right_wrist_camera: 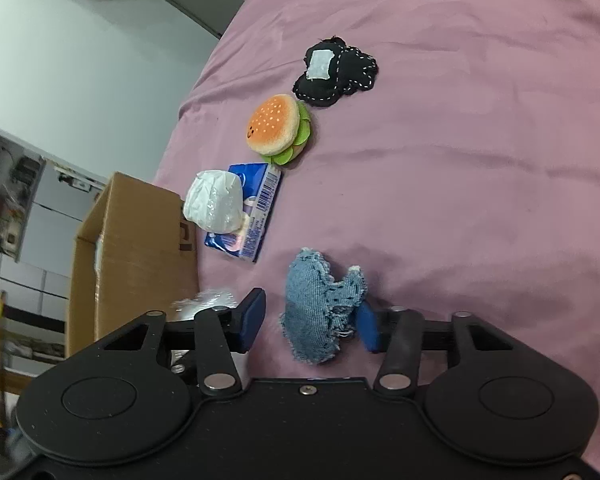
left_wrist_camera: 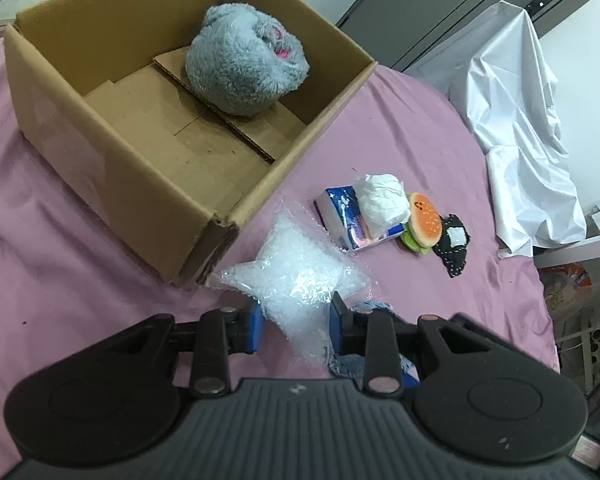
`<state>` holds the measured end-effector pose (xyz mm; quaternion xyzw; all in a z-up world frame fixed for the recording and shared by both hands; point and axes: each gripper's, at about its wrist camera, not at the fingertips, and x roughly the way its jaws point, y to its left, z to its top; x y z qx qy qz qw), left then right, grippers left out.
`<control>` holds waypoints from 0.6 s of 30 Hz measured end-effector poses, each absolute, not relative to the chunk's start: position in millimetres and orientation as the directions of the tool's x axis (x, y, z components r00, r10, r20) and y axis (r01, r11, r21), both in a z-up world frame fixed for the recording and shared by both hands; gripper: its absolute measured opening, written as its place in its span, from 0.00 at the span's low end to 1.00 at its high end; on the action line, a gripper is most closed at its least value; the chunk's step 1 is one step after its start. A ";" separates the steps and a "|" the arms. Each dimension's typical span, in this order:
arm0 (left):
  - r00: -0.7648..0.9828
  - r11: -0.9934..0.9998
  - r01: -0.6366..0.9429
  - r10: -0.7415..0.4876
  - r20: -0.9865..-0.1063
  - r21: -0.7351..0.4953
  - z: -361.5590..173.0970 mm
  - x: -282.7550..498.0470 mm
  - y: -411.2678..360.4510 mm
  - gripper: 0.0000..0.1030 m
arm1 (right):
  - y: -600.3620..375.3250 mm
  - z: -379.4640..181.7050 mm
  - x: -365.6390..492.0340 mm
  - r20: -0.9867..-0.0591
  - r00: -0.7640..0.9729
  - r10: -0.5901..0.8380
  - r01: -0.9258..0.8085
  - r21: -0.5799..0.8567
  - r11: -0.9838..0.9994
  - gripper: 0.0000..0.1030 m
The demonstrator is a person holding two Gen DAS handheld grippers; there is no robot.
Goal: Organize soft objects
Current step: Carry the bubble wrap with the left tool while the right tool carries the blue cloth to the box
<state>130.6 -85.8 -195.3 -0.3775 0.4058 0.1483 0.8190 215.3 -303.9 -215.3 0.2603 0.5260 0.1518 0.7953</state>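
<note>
Progress is slight, we judge: only the fluffy grey plush [left_wrist_camera: 244, 60] sits in the open brown cardboard box [left_wrist_camera: 112, 168], our left gripper [left_wrist_camera: 296, 326] pinches the clear bead-filled pouch [left_wrist_camera: 296, 276] beside it, and our right gripper [right_wrist_camera: 310, 320] gapes around the frayed denim scrap [right_wrist_camera: 316, 308], the rest untouched.

The denim piece [left_wrist_camera: 374, 307] hides mostly behind the left gripper's fingers; the bead bag [right_wrist_camera: 204, 300] blurs at lower left.
</note>
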 end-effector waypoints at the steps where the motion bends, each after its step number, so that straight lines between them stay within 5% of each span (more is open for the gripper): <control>1: 0.630 0.673 -0.545 -0.064 -0.774 -0.500 -192.7 128.1 -85.3 0.30 | -304.9 -216.1 214.9 -0.756 0.400 0.518 0.041 0.579 0.814 0.23; 18: 0.679 0.706 -0.465 -0.101 -0.727 -0.533 -143.3 91.5 -82.0 0.30 | -316.5 -169.5 179.3 -0.755 0.471 0.457 0.046 0.538 0.842 0.19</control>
